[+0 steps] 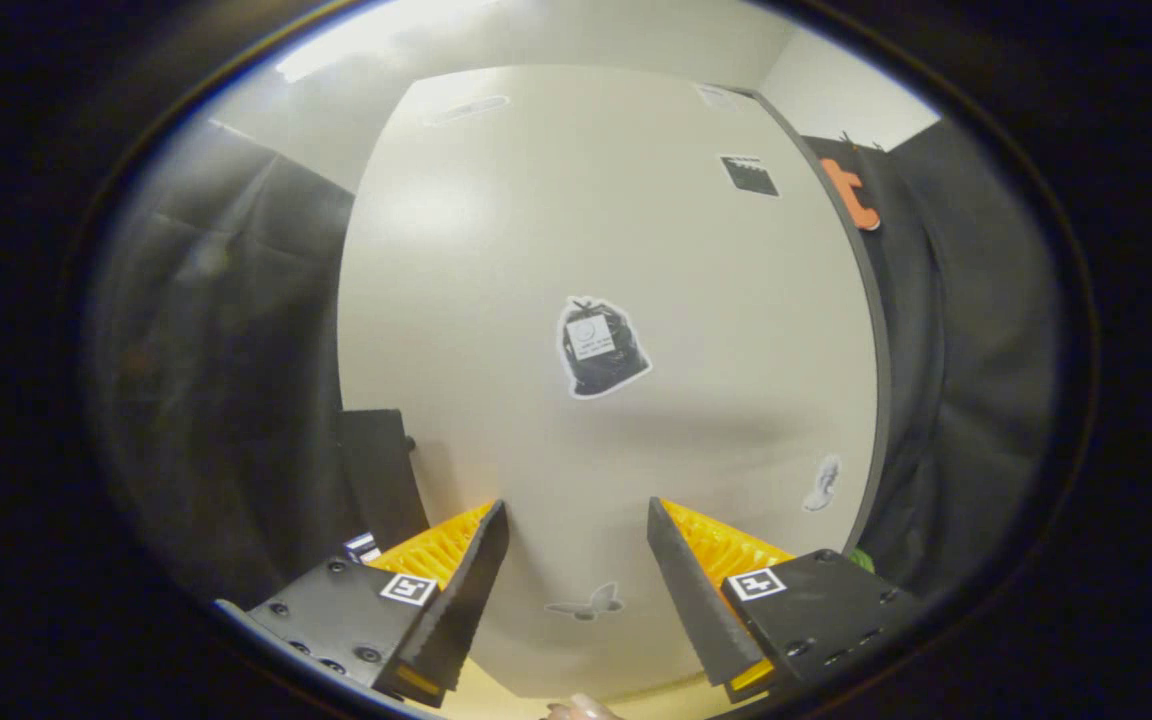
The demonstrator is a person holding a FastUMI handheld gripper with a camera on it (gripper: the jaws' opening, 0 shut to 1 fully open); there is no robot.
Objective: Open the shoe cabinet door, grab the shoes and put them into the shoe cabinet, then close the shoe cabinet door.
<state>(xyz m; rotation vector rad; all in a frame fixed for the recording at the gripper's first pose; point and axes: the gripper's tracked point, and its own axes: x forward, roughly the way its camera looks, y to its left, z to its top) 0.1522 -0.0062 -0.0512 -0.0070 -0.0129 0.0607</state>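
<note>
So there's one shoe cabinet door [616,250] here, a big flat pale panel with a smooth, slightly glossy finish and a thin dark edge running down its right side. It sits right ahead of the gripper [576,590] and takes up most of what's in front of the two fingers. The gripper is spread wide, nothing between the fingers, and they look to stop short of the panel, though I can't say for sure whether the tips touch it.

Sticker count on the door: I get six. One dark bag-shaped sticker [601,347] around the middle, straight beyond the gap between the fingers. One small black rectangular sticker [749,175] higher up to the right. One pale butterfly sticker [586,605] low down, right between the fingertips. One small whitish sticker [822,483] near the dark edge, shape too blurry to call. Two faint pale ones near the top of the door, also hard to make out.

Other stuff: one dark boxy object [381,475] beside the door's lower left, just past the left finger. Black cloth [236,380] hangs on both sides, soft and wrinkled. A white wall [556,35] shows above the door. No shoes that I can spot from here. A bit of a hand [581,710] shows below the fingers.
</note>
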